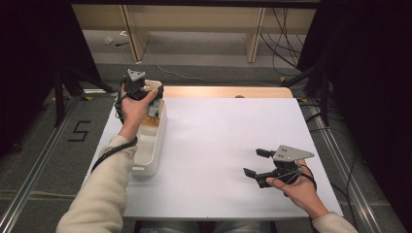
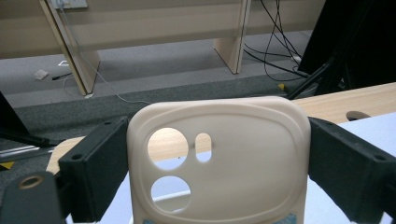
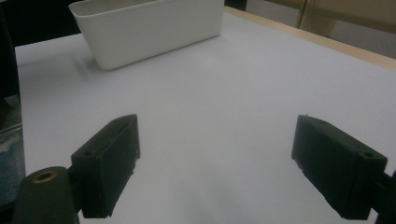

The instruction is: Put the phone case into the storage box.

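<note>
Left hand-held gripper (image 2: 217, 163) clamping cream phone case (image 2: 219, 158) above white bin (image 1: 150, 141), right hand-held gripper (image 3: 229, 163) released

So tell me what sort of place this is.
Probably a lab or workshop set up for recording: a white-covered table stands on a grey floor, loose cables trail behind it, and a "5" is marked on the floor.

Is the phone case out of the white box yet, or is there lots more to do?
Partly done. The left gripper is shut on the cream phone case, its jaws pressing both sides, and holds it up over the far end of the white box. So the grab looks finished, but the case is not on the white table yet. The right gripper waits with jaws open, holding nothing. Setting the case down probably comes next.
</note>
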`<action>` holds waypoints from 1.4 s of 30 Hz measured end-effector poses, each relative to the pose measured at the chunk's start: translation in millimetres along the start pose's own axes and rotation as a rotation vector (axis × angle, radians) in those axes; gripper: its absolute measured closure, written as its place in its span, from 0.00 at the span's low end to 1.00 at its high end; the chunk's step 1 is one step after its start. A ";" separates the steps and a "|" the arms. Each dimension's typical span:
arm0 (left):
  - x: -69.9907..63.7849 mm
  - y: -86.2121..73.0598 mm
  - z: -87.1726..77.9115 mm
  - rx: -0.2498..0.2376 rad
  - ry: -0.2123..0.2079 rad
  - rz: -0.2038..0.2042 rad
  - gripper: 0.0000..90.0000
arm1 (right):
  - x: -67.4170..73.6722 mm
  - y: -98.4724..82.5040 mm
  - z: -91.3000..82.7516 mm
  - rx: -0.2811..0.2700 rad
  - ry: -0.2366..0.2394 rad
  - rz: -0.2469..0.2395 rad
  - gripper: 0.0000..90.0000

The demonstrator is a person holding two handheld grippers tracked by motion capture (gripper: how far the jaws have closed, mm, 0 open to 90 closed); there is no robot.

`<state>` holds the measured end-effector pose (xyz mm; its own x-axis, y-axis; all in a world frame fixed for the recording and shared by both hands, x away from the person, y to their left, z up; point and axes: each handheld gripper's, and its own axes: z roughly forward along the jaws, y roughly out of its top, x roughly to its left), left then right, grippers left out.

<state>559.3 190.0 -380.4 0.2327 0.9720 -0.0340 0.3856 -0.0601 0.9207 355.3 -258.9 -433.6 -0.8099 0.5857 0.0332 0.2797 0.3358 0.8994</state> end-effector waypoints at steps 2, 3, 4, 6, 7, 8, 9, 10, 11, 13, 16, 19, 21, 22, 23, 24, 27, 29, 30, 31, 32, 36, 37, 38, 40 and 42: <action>0.6 -0.1 0.6 0.001 0.002 -0.001 0.12 | 0.1 0.1 0.0 0.000 0.000 -0.001 0.18; 0.9 -0.1 0.9 0.002 0.002 -0.001 0.12 | 0.1 0.1 0.1 -0.001 0.002 -0.001 0.18; 1.1 -0.1 1.2 0.002 0.000 -0.004 0.12 | 0.1 0.0 0.2 0.000 0.001 -0.002 0.18; 1.2 -0.1 2.2 0.003 0.000 -0.002 0.12 | 0.1 0.0 0.1 0.001 0.000 -0.001 0.18; 1.2 0.0 2.5 0.004 -0.001 -0.002 0.12 | 0.2 0.0 0.1 0.000 0.001 -0.001 0.18; 1.3 0.1 2.8 0.005 0.000 -0.001 0.12 | 0.2 0.1 0.1 0.000 0.002 -0.001 0.18; 1.4 0.1 3.1 0.005 0.001 0.000 0.12 | 0.1 0.1 0.1 0.001 0.000 -0.001 0.18; 1.4 0.2 3.4 0.006 0.001 -0.001 0.12 | 0.1 0.0 0.1 0.001 0.000 -0.001 0.18; 1.5 0.3 3.6 0.007 0.002 -0.001 0.12 | 0.0 0.0 0.1 0.001 0.001 -0.001 0.18; 1.9 1.0 4.1 0.007 0.003 0.000 0.12 | 0.1 0.0 0.1 0.001 0.000 -0.001 0.18; 2.6 2.9 4.1 0.004 0.005 -0.004 0.12 | 0.0 0.0 0.0 0.001 0.000 -0.001 0.18; 3.1 4.1 5.0 0.004 0.008 -0.007 0.12 | -0.1 0.0 0.1 0.000 0.001 -0.001 0.18; 3.2 4.2 6.3 0.006 0.007 -0.008 0.12 | 0.2 0.0 0.3 0.000 0.003 -0.002 0.18; 3.2 4.0 7.0 0.008 0.008 -0.008 0.12 | 0.2 0.0 0.3 0.001 0.003 -0.002 0.18; 3.0 3.7 7.8 0.010 0.007 -0.009 0.12 | 0.2 0.0 0.2 0.001 0.003 -0.002 0.18; 2.8 3.3 8.5 0.011 0.007 -0.011 0.12 | 0.1 0.0 0.1 0.001 0.001 -0.001 0.18; 3.0 2.2 10.7 0.019 0.010 -0.010 0.12 | 0.0 0.0 0.1 0.000 0.001 0.000 0.18; 3.3 1.6 11.9 0.023 0.012 -0.011 0.12 | -0.1 -0.1 0.2 0.001 0.002 -0.001 0.18; 3.3 1.4 12.6 0.023 0.012 -0.013 0.12 | -0.1 -0.1 0.2 0.002 0.002 -0.001 0.18; 3.6 1.2 13.1 0.026 0.011 -0.013 0.12 | 0.0 -0.1 0.2 0.001 0.002 -0.001 0.18; 3.9 1.0 13.6 0.028 0.012 -0.013 0.12 | 0.0 -0.1 0.2 0.001 0.002 -0.001 0.18; 4.6 0.5 15.4 0.035 0.015 -0.013 0.12 | -0.1 -0.2 0.2 0.001 0.003 -0.001 0.18; 4.8 0.4 15.8 0.037 0.016 -0.012 0.12 | -0.1 -0.2 0.2 0.000 0.003 0.000 0.18; 4.9 0.4 16.2 0.038 0.017 -0.012 0.12 | -0.1 -0.1 0.2 0.000 0.002 -0.001 0.18; 5.0 0.4 17.0 0.040 0.016 -0.012 0.12 | -0.2 -0.1 0.3 0.000 0.003 -0.001 0.18; 5.1 0.7 17.9 0.041 0.017 -0.012 0.12 | -0.2 -0.2 0.3 0.000 0.003 -0.001 0.18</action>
<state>576.7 190.9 -386.9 0.2126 0.9764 -0.0374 0.4248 -0.0579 0.9035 355.6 -258.8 -433.9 -0.8113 0.5836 0.0337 0.2794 0.3365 0.8993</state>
